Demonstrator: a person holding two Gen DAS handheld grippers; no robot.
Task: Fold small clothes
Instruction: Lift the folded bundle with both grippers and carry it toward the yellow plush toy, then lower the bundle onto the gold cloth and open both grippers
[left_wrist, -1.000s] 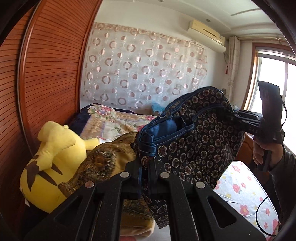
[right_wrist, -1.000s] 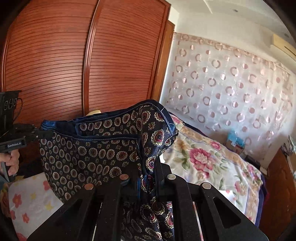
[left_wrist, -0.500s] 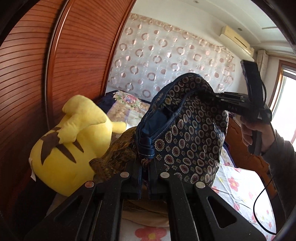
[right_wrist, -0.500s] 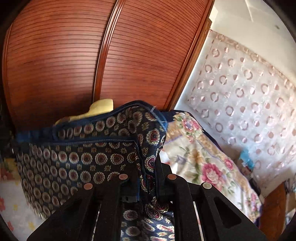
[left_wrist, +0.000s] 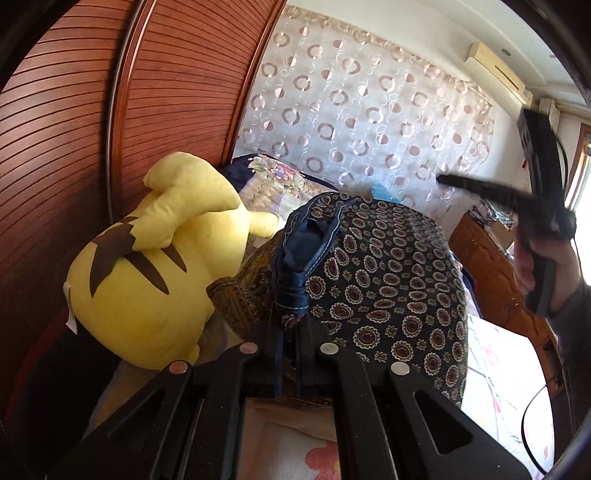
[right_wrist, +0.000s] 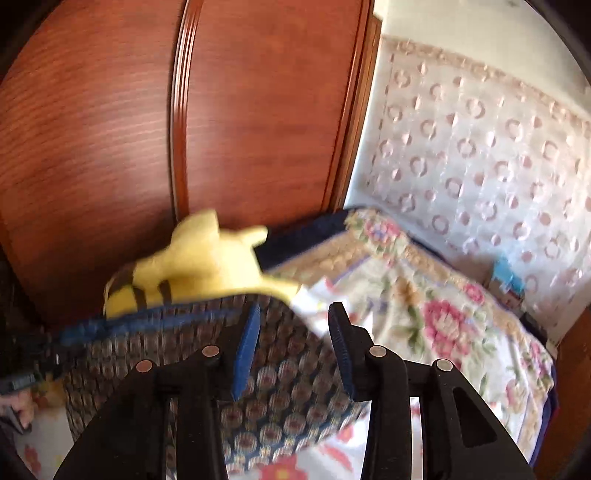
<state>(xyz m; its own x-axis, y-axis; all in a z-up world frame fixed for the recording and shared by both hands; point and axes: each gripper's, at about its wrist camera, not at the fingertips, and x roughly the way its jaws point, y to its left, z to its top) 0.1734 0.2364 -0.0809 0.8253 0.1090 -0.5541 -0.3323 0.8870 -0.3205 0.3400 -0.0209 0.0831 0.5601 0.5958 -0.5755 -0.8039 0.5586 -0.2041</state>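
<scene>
The garment (left_wrist: 388, 280) looked soft, light and limp, a thin dark blue cloth that would sag wherever it went unsupported; the stitched blue band along its top edge seemed the firmest place to take hold. It hung between the two tools above the flowered bed (right_wrist: 436, 306), just ahead of a yellow plush toy (left_wrist: 155, 273). The left gripper (left_wrist: 290, 332) had its jaws clenched on a bunched corner of that band. The right gripper (right_wrist: 291, 332) had its jaws released and apart, the cloth draped just below and behind them, not pinched. The fabric was covered in small round tan and red medallions, with plain blue lining showing inside the open top.
</scene>
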